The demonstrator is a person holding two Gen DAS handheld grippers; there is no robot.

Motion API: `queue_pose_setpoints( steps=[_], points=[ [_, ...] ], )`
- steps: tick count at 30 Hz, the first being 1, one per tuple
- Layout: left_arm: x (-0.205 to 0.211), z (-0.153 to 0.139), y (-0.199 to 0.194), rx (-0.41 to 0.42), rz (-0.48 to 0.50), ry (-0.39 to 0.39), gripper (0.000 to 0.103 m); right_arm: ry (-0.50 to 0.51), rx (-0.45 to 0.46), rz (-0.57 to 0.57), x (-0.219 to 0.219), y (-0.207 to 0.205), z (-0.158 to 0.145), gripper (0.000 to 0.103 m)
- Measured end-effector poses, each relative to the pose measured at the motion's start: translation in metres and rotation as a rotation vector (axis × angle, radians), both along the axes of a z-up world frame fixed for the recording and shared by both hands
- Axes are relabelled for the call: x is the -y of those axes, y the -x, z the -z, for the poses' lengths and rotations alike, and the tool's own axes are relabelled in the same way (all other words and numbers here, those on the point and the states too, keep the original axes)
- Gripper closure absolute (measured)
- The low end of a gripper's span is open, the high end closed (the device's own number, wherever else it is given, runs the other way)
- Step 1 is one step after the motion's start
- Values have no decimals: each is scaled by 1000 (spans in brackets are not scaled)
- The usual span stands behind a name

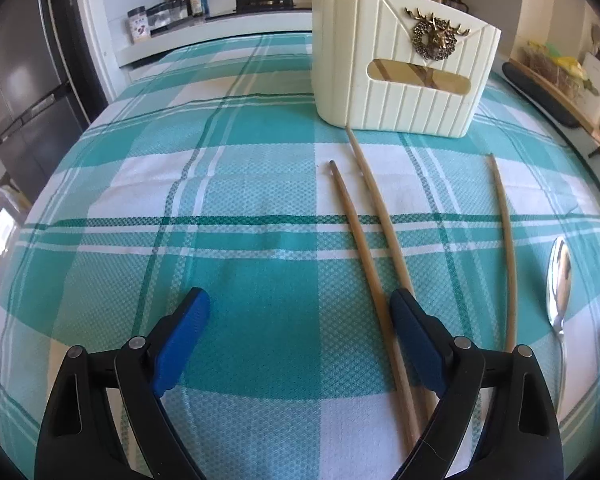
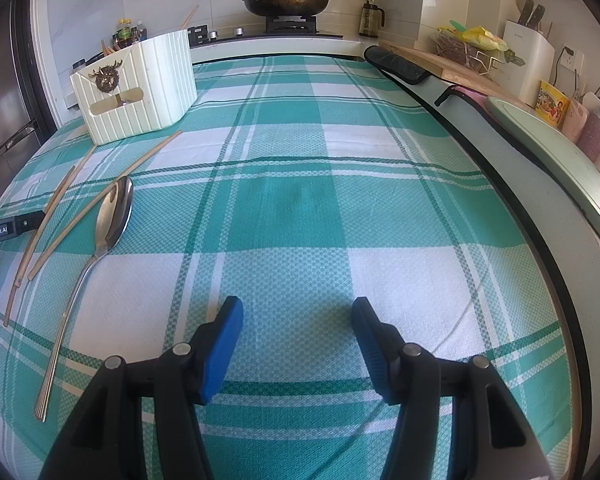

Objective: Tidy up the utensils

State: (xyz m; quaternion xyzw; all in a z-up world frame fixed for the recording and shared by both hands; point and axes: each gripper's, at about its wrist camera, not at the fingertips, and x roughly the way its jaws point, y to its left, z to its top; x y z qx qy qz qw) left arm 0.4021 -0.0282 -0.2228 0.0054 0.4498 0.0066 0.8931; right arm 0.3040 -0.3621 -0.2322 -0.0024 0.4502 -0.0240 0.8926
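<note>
Left gripper: blue-padded black jaws spread wide, nothing between them, low over the cloth; its right pad lies just beside two chopsticks.
Right gripper: jaws likewise parted and empty, above bare cloth.
Wooden chopsticks: three long pale sticks flat on the cloth, roughly parallel; the middle one's far tip reaches the holder's base.
Long-handled steel spoon: bowl up, flat, just right of the chopsticks.
Cream ribbed plastic utensil holder: upright, brass deer emblem in front, more sticks inside.
Teal-and-white plaid tablecloth: covers the table.
</note>
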Motion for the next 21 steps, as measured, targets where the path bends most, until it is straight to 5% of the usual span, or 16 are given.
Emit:
queue_pose_setpoints(
  steps=[8, 11, 14, 16, 18, 20, 21],
  points=[
    [-5, -5, 17, 0, 37, 10, 33, 35, 26, 20, -6, 5, -7, 45],
    [-6, -5, 25, 7, 37, 4, 35, -64, 74, -107, -38, 16, -31, 45],
    [-4, -5, 29, 19, 38, 1, 44, -172, -5, -266, -85, 10, -33, 47],
    [-3, -6, 30, 20, 44, 2, 50, -148, -45, -322, -114, 3, -22, 47],
    [-5, -6, 34, 21, 46, 1, 55, -78, -75, -334, -133, -3, -8, 60],
    [-8, -7, 36, 22, 46, 6, 62, -17, -53, -322, -141, -3, -5, 87],
    [-10, -7, 37, 23, 46, 5, 64, -9, -64, -325, -141, -4, -4, 89]
  ],
)
